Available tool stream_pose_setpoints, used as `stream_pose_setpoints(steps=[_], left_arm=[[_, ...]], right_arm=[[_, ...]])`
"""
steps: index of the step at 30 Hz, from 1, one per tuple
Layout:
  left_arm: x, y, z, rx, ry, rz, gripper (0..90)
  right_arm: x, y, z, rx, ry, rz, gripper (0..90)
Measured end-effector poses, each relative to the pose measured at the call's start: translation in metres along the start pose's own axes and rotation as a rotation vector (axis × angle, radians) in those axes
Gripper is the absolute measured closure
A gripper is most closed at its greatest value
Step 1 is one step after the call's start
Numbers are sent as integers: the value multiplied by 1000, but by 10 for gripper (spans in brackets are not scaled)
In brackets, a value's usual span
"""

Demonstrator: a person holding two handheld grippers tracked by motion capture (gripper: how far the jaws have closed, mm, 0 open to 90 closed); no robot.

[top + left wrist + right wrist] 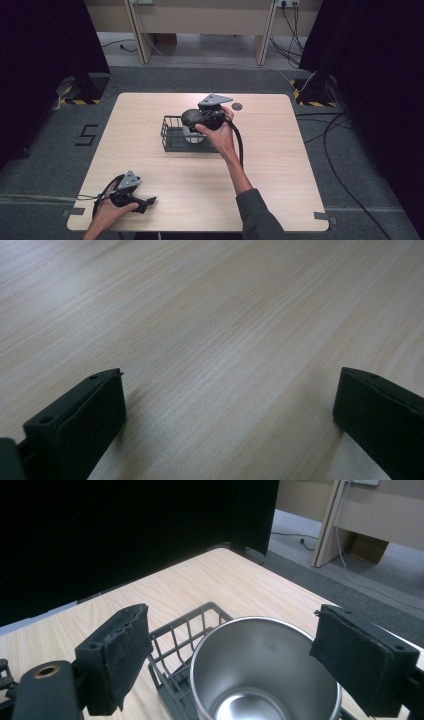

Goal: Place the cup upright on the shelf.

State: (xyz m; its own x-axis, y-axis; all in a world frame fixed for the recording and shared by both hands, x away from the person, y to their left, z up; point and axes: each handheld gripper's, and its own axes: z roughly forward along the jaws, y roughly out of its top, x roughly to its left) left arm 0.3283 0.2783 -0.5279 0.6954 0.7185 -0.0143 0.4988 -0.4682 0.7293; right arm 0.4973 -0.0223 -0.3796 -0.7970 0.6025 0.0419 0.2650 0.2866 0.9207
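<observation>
We see the round stainless-steel cup point(265, 672) standing in the black wire basket point(182, 635) at mid-worktop point(280, 150), its base cut off. The right tongs point(230, 660) straddle its rim, spread and untouching. The left tongs point(227, 420) rest spread near the front-left edge, bare wood around.

**Steel cup in wire basket**

Steel cup point(265, 672): plain brushed metal, round, empty, upright with mouth open upward. Stands inside the wire basket point(182, 630).

Wire basket: black, rectangular, open-topped grid walls; sits flat near the middle of the wooden table point(280, 165).
</observation>
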Motion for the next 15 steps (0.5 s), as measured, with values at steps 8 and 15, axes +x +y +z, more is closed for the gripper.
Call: stream_pose_setpoints(steps=[8,15], left_arm=[[0,0,0,1,-1,-1,0],[0,0,0,2,-1,0,0]], right_arm=[[10,-6,-14,2,8,-10,151],[17,-10,-20,1,18,-14,151]])
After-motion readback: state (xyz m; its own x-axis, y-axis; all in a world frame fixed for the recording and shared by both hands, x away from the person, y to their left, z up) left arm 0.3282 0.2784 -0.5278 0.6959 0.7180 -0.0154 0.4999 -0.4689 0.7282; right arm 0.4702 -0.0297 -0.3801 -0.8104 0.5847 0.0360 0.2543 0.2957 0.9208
